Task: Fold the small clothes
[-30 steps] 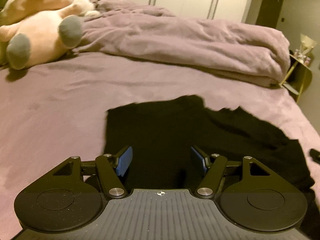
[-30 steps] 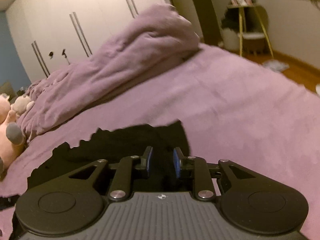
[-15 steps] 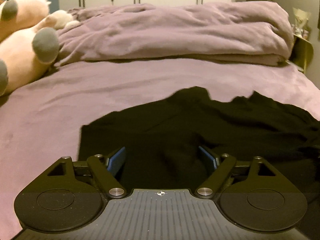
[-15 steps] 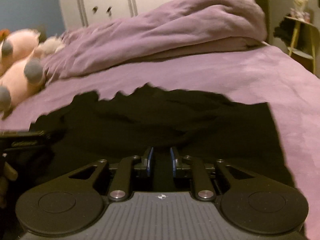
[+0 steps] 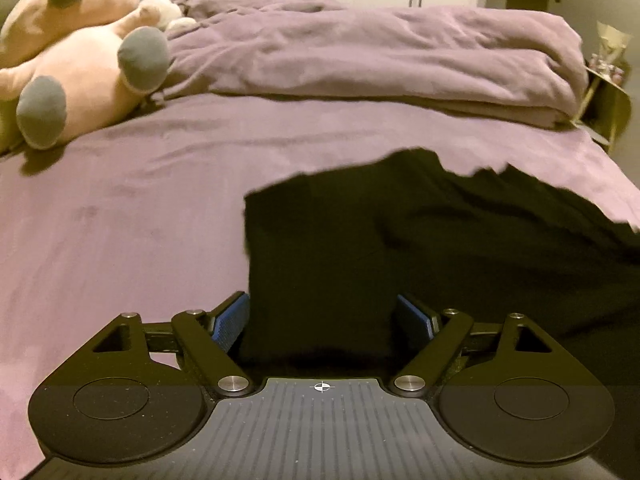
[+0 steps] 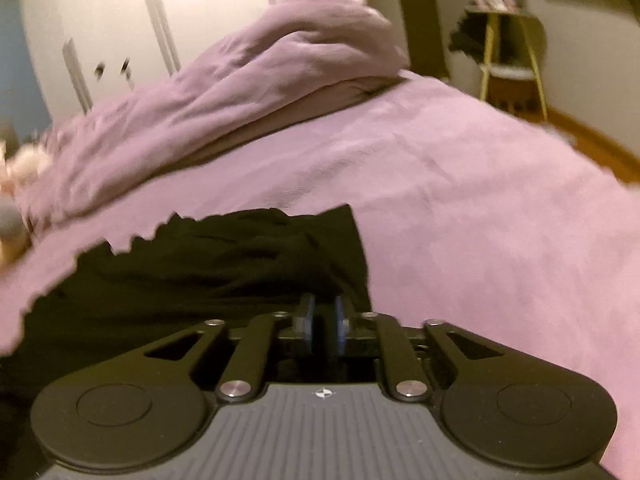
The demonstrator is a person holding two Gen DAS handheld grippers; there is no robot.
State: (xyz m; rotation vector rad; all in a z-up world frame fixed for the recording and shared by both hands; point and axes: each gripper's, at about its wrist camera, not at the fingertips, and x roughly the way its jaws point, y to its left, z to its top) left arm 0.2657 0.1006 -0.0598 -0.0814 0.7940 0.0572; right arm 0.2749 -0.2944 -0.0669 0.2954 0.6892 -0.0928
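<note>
A black garment [image 5: 460,240] lies on a purple bed [image 5: 140,220]. The left claw [image 5: 322,320] is spread wide around its edge. The right claw [image 6: 325,325] is pinched closed on the black garment. Beyond lie a bunched purple duvet [image 5: 380,60] and a pink plush toy [image 5: 80,64].

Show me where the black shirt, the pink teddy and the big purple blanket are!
black garment [image 5: 400,240], left wrist view: middle of the dark cloth.
pink plush toy [image 5: 80,84], left wrist view: its body.
purple duvet [image 5: 380,52], left wrist view: top of the heap.
</note>
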